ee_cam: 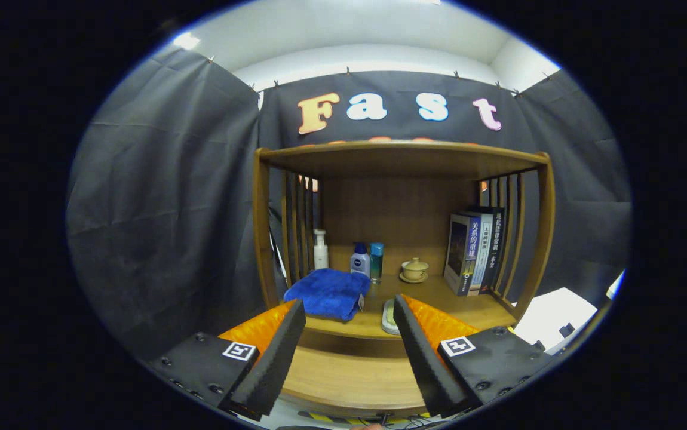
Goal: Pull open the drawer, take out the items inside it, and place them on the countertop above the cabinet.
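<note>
Gripper view. The gripper occupies the lower centre of the frame, its two black foam-faced fingers spread wide apart with nothing between them; the tongs are released and grasp nothing. Each finger carries an orange backing and a black block with a square marker.

Ahead of the fingers stands a wooden cabinet with slatted sides and a flat top board, occupying the centre of the frame. Its countertop runs across just beyond the fingertips. Below the countertop edge, between the two fingers, the drawer front shows as a plain wooden panel; whether it is pulled out at all cannot be told, and its contents are hidden.

On the countertop, from left to right: a white pump bottle at the back left, a folded blue towel in front of it, a small blue-and-white bottle just beside a teal bottle, a lidded cup on a saucer at centre back, and upright books against the right slats. A pale oblong item lies at the countertop's front edge, partly hidden behind the right finger.
</note>
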`<action>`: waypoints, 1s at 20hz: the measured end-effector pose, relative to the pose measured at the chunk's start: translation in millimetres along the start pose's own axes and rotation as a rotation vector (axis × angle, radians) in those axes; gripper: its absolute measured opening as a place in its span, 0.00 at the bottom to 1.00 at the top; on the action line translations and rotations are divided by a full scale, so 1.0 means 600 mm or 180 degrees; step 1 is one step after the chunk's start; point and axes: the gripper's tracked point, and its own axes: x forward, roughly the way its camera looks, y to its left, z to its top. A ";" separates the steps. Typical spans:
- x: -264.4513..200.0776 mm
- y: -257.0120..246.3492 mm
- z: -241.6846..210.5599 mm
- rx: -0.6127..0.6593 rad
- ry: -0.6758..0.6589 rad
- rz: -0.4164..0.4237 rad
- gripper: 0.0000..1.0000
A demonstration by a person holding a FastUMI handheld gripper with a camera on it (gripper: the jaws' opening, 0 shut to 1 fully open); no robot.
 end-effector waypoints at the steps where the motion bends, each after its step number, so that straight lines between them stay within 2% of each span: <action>1: -0.014 -0.007 0.002 -0.0029 -0.0102 -0.0072 0.97; 3: -0.045 -0.008 -0.001 -0.0040 -0.0243 -0.0128 0.97; 7: -0.097 0.002 -0.035 0.0130 -0.0347 -0.0076 0.97; 10: -0.117 -0.021 -0.068 0.0141 -0.0394 -0.0252 0.97; 14: -0.128 -0.032 -0.129 0.0241 -0.0329 -0.0313 0.97; 17: -0.124 -0.053 -0.188 0.0174 -0.0292 -0.0409 0.97; 20: -0.104 -0.066 -0.264 0.0118 0.0006 -0.0475 0.97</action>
